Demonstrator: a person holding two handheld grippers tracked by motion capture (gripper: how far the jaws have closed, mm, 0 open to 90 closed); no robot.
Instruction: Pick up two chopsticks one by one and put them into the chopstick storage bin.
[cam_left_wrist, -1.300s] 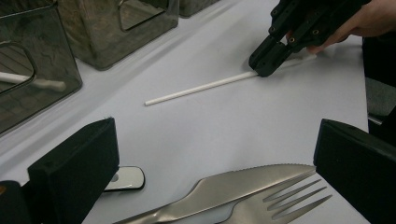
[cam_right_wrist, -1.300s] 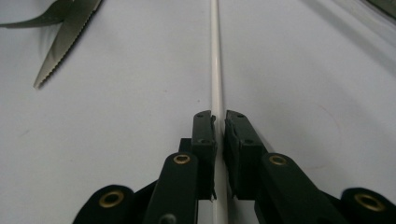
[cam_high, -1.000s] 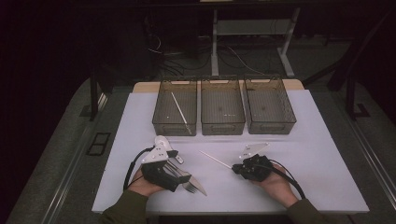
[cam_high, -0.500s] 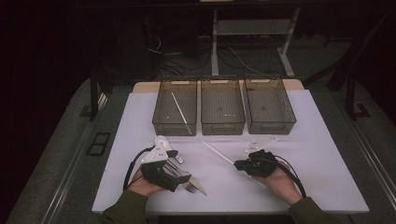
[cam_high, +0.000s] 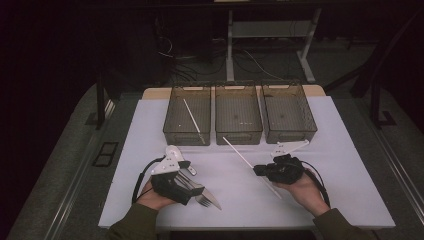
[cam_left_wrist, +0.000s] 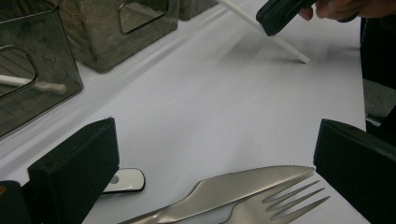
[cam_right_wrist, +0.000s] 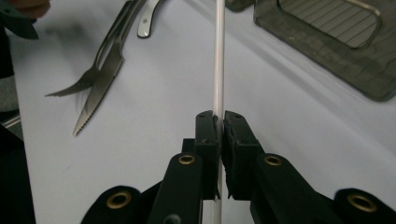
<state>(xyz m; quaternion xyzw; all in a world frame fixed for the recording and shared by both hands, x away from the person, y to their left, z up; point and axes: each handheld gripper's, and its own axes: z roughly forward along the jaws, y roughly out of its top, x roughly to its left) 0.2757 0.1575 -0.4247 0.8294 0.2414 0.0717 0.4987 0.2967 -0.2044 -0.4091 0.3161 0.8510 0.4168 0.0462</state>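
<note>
Covering the table is a white mat (cam_high: 240, 200), with three grey bins (cam_high: 238, 115) sitting along its far edge. The right gripper (cam_right_wrist: 219, 122) is clamping a white chopstick (cam_high: 239, 155), while the left gripper (cam_high: 192, 186) is resting wide apart over a knife (cam_left_wrist: 243, 186) and fork (cam_left_wrist: 285, 203).

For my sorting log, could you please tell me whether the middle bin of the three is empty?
Empty, as far as visible: the middle dark mesh bin shows bare floor in the high view, while the left dark mesh bin holds a thin white stick.

White chopstick (cam_high: 250, 164), silver knife (cam_left_wrist: 243, 185) and fork (cam_left_wrist: 280, 205), black tongs (cam_right_wrist: 218, 122).
</note>
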